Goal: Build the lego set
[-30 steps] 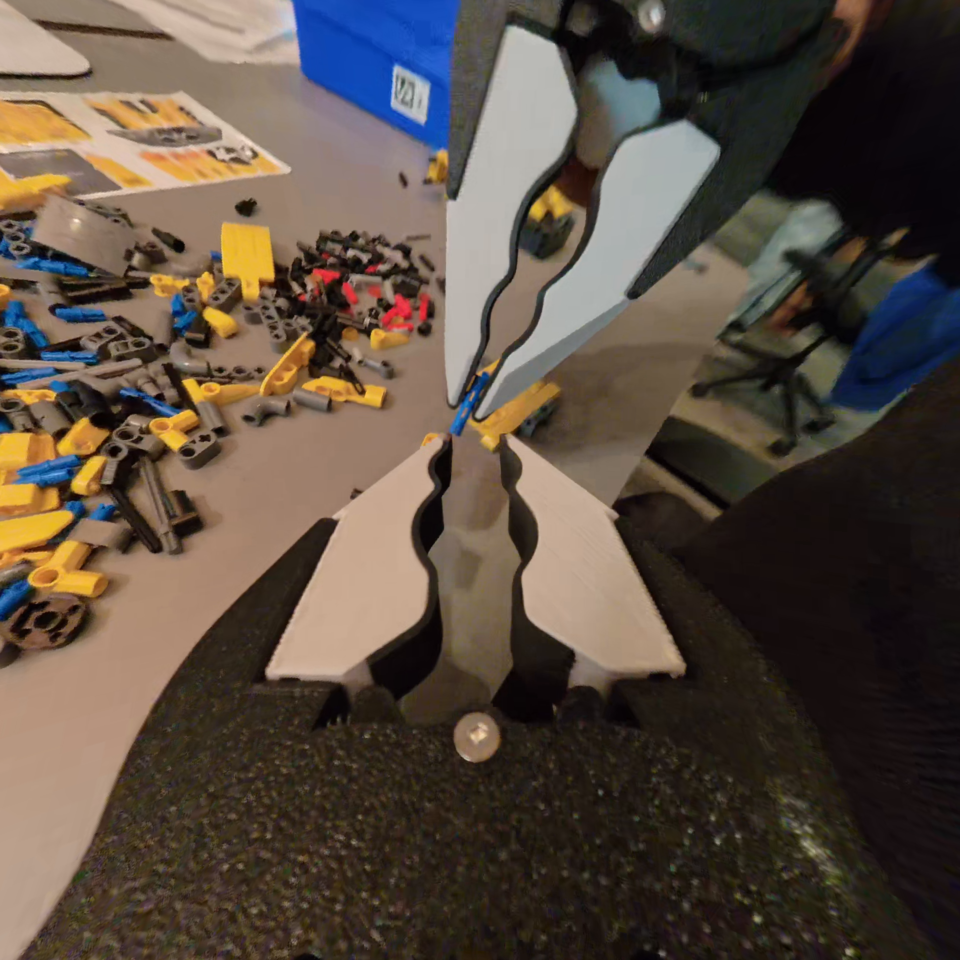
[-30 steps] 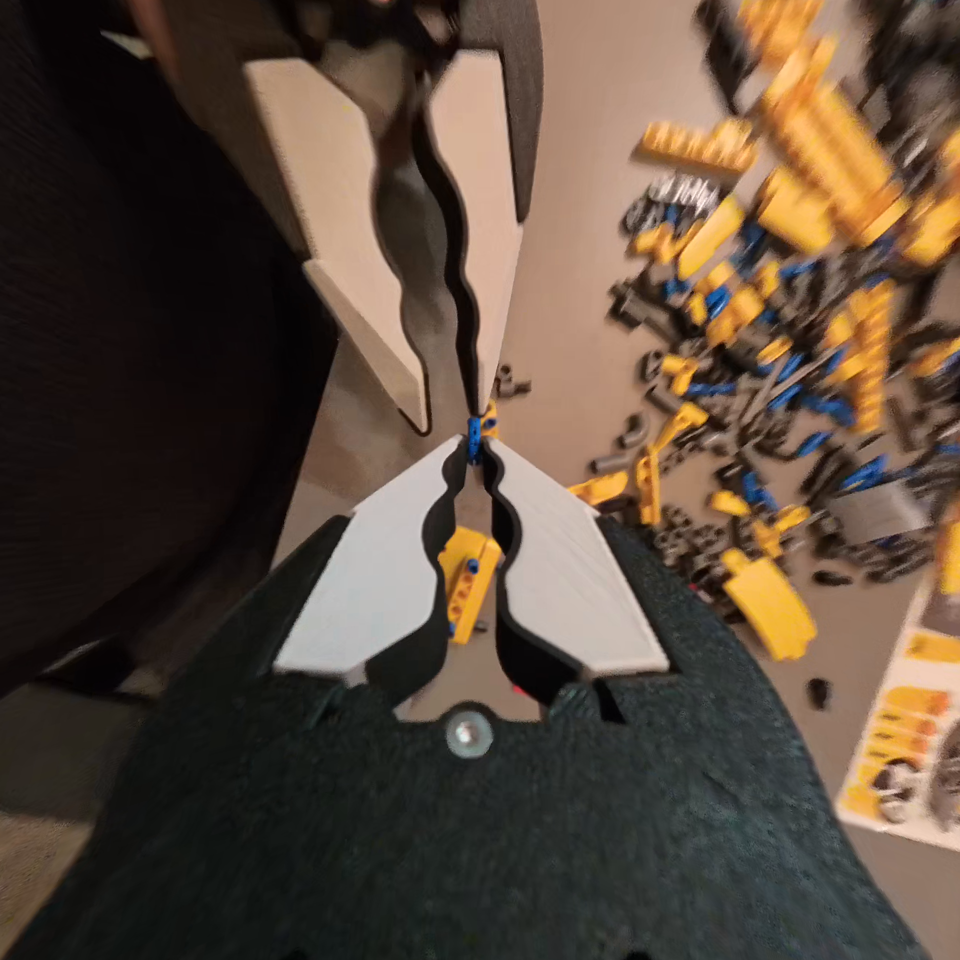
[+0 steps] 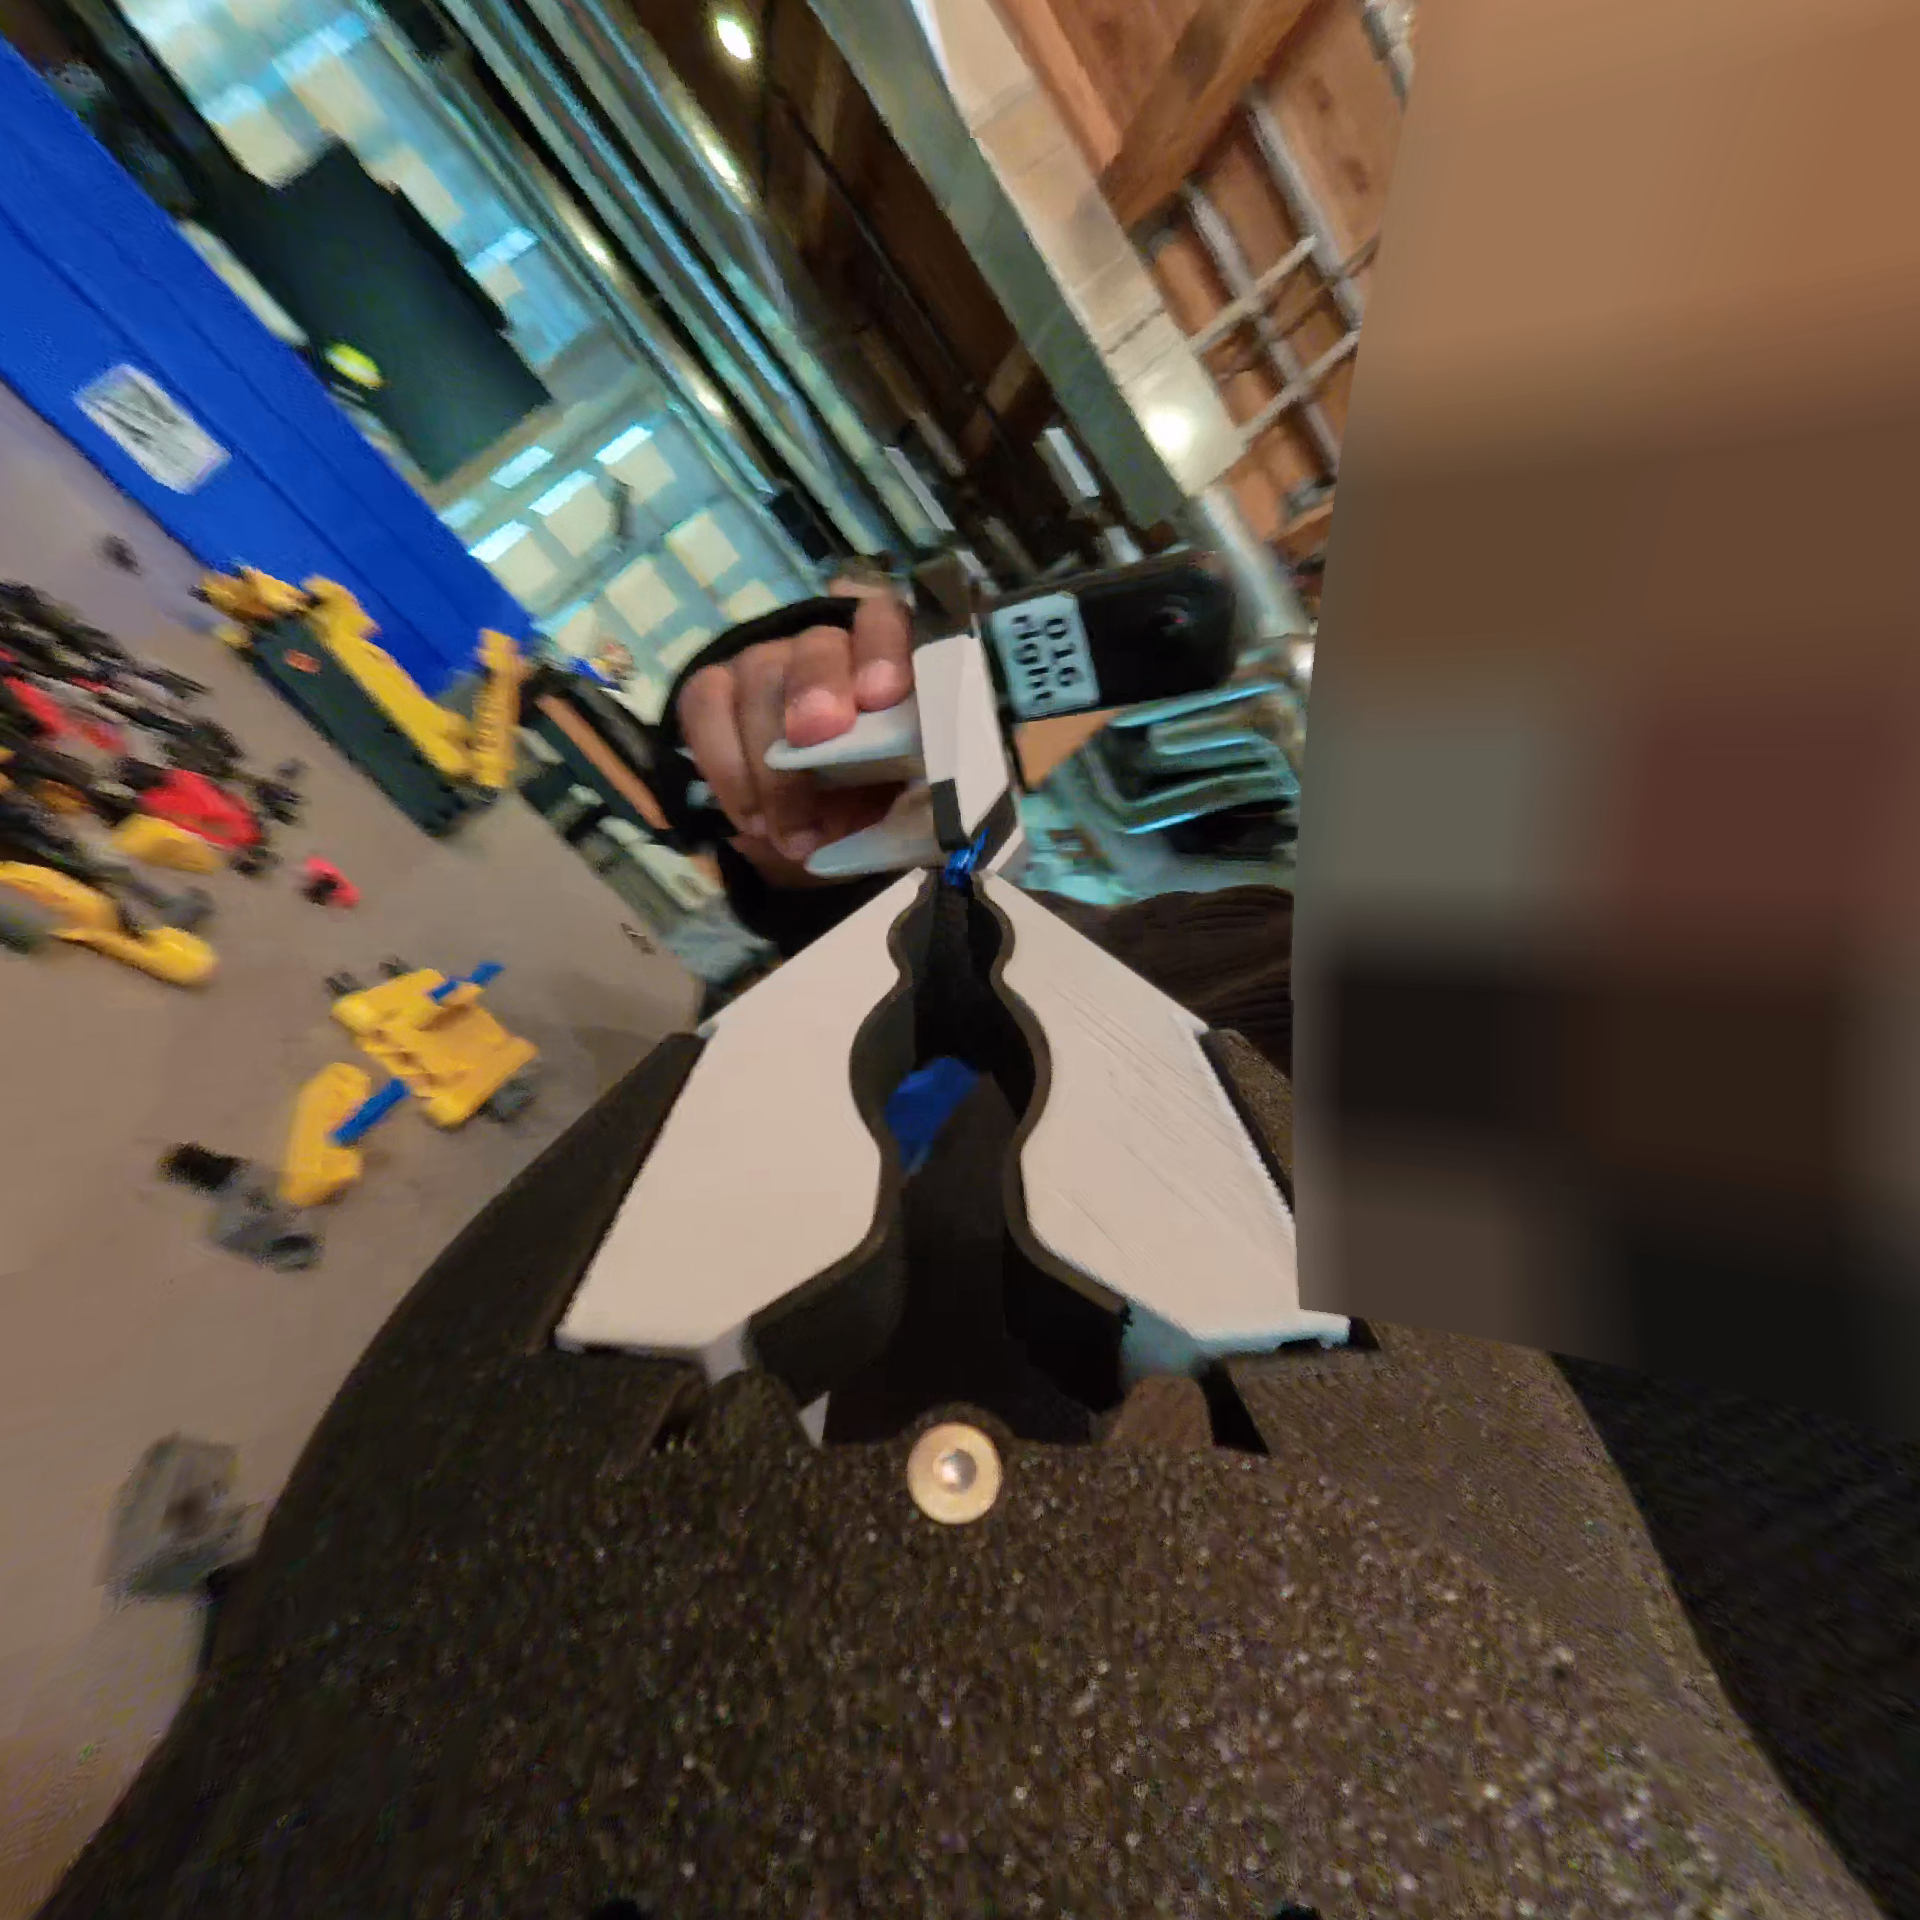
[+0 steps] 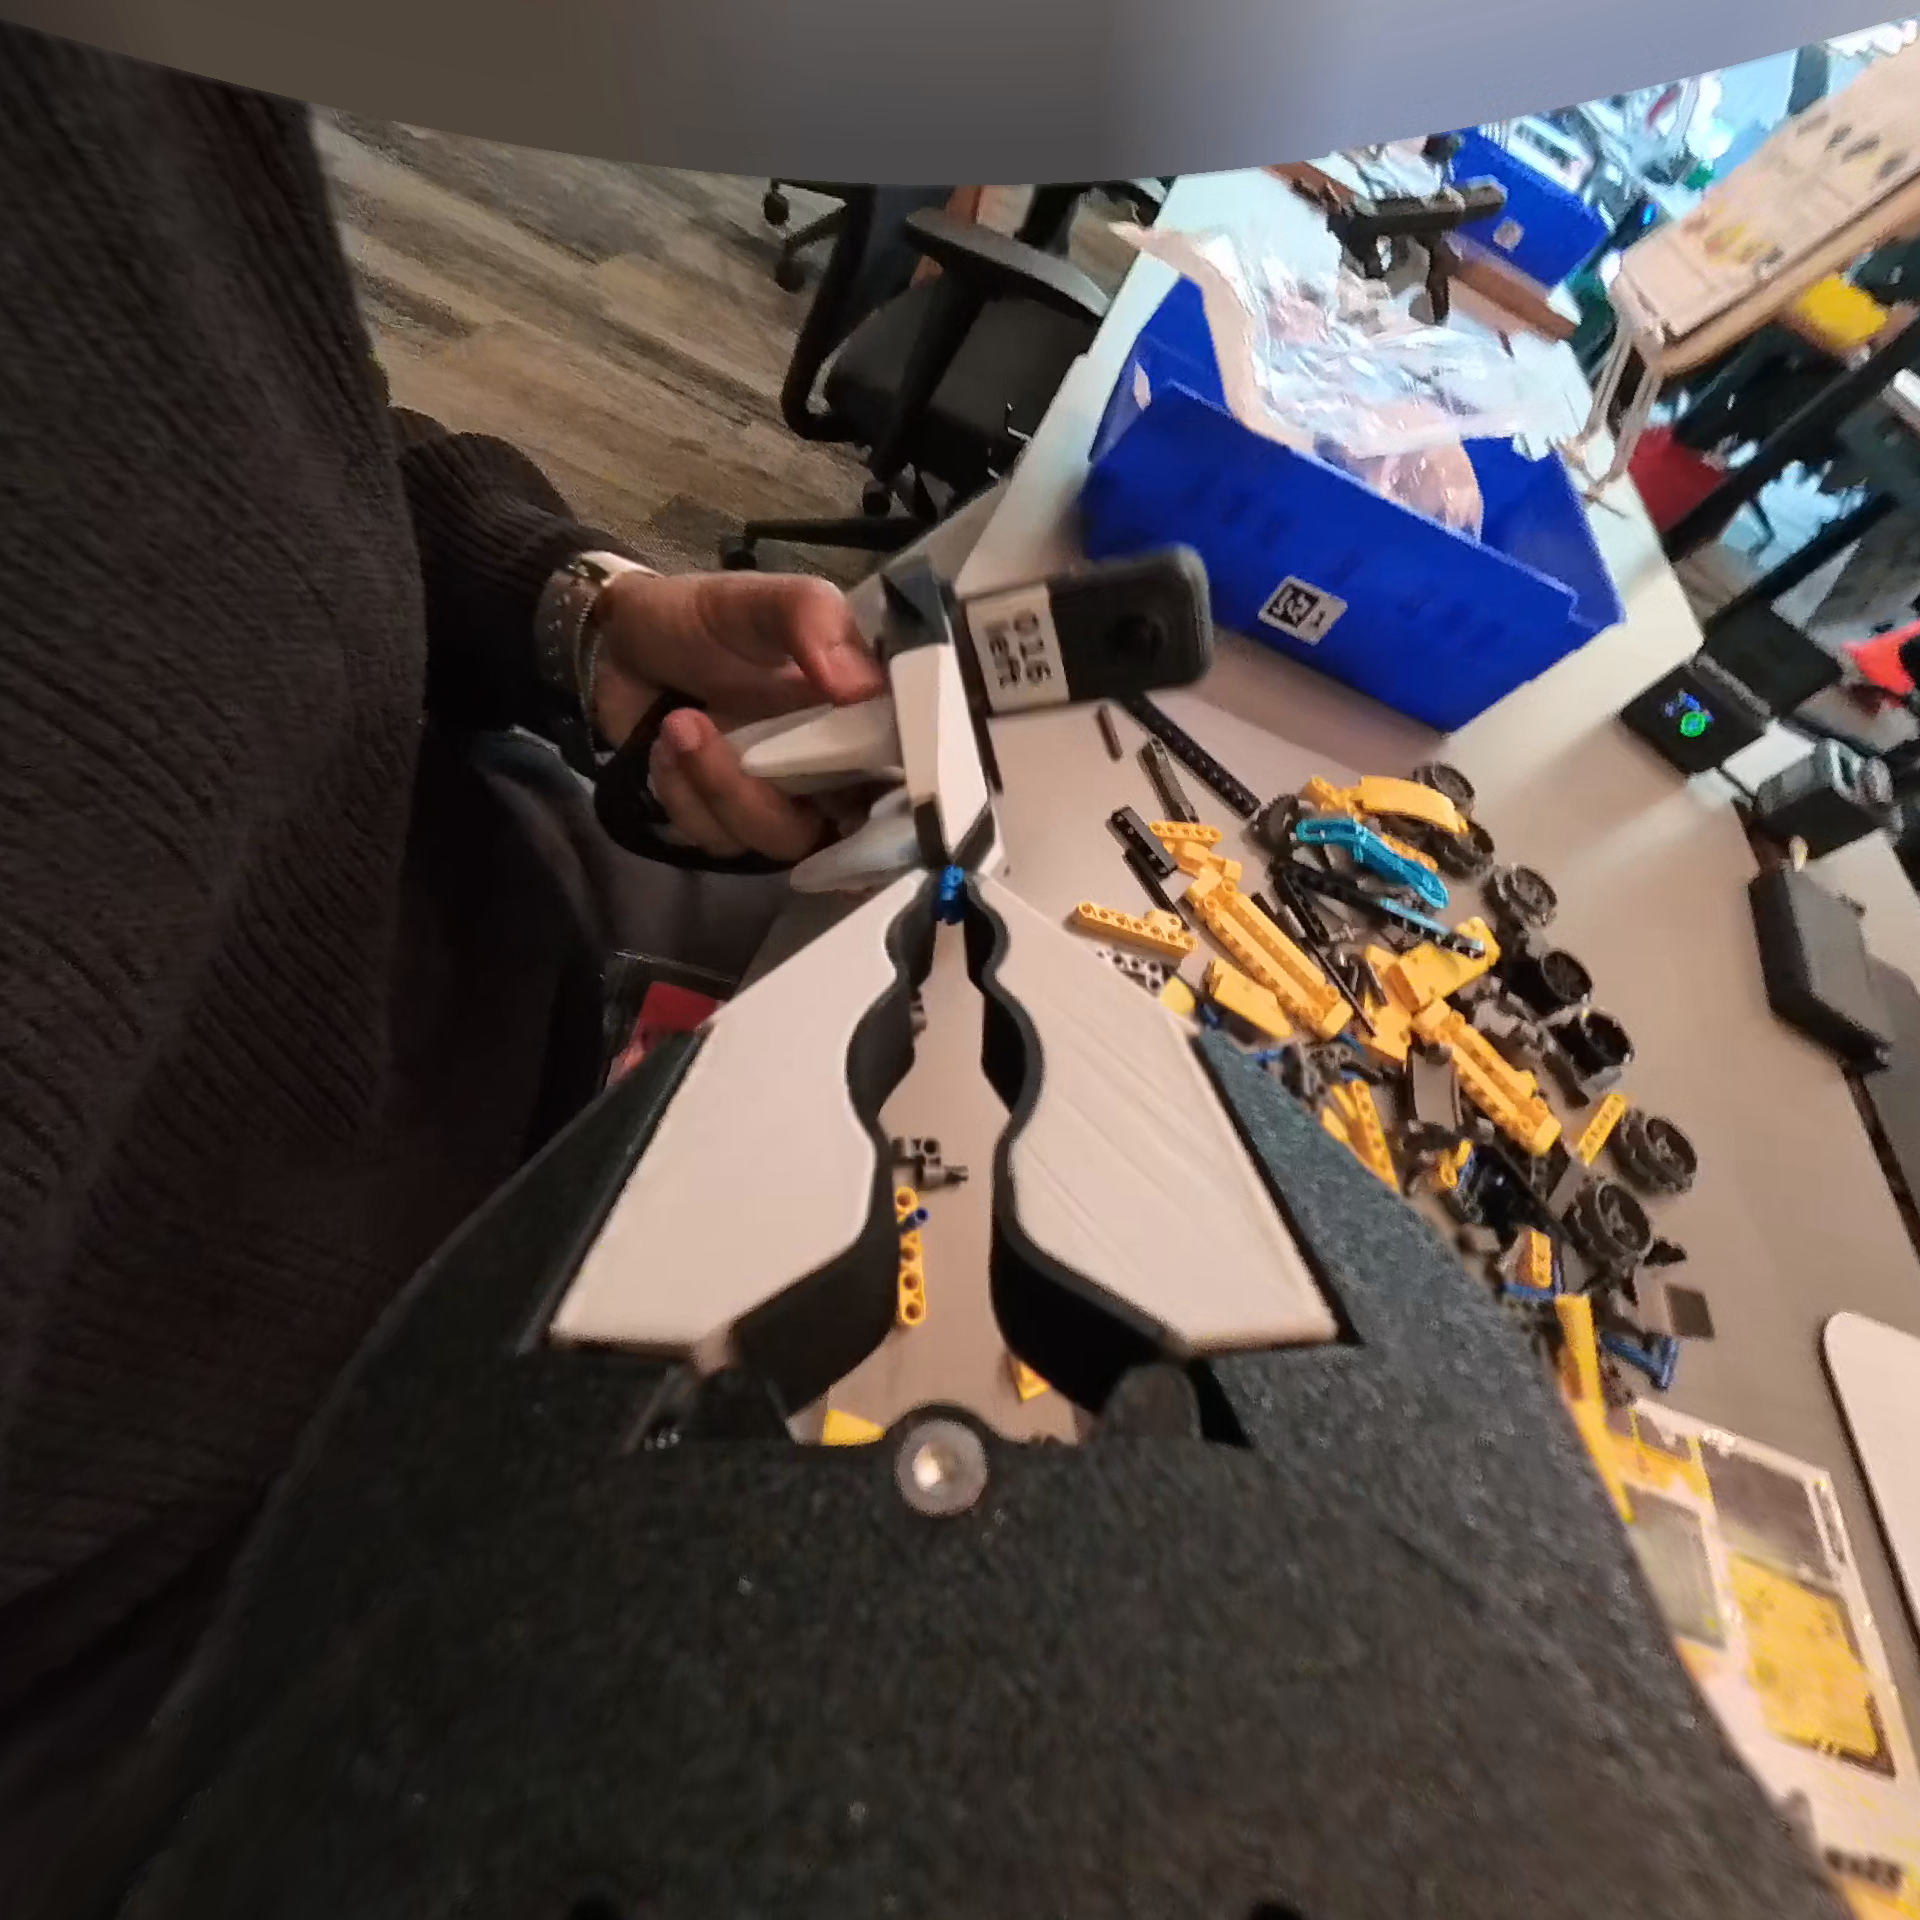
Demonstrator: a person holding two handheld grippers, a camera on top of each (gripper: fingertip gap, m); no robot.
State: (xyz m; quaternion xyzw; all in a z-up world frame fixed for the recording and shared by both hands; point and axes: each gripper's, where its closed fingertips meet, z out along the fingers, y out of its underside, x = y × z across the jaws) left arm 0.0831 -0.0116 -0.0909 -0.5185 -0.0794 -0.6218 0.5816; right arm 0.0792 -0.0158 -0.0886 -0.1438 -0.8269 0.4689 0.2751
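A small blue plastic pin (image 4: 948, 896) is pinched tip-to-tip between the closed left gripper (image 3: 951, 883) and closed right gripper (image 4: 948, 883), raised above the grey table (image 4: 1662, 935).

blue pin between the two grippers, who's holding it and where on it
Both: the left gripper and right gripper meet tip to tip, each pinching an opposite end of the small blue pin.

A gray table (image 4: 1621, 821) has lots of small toy building pieces (image 4: 1382, 997) on it, yellow, black and blue, with little black wheels (image 4: 1652, 1153) at the pile's far side. A blue bin (image 4: 1299, 561) stands behind them with clear plastic bags (image 4: 1351, 343) inside. A picture booklet (image 4: 1756, 1600) lies near the pile. Black office chairs (image 4: 935, 343) stand on the floor.
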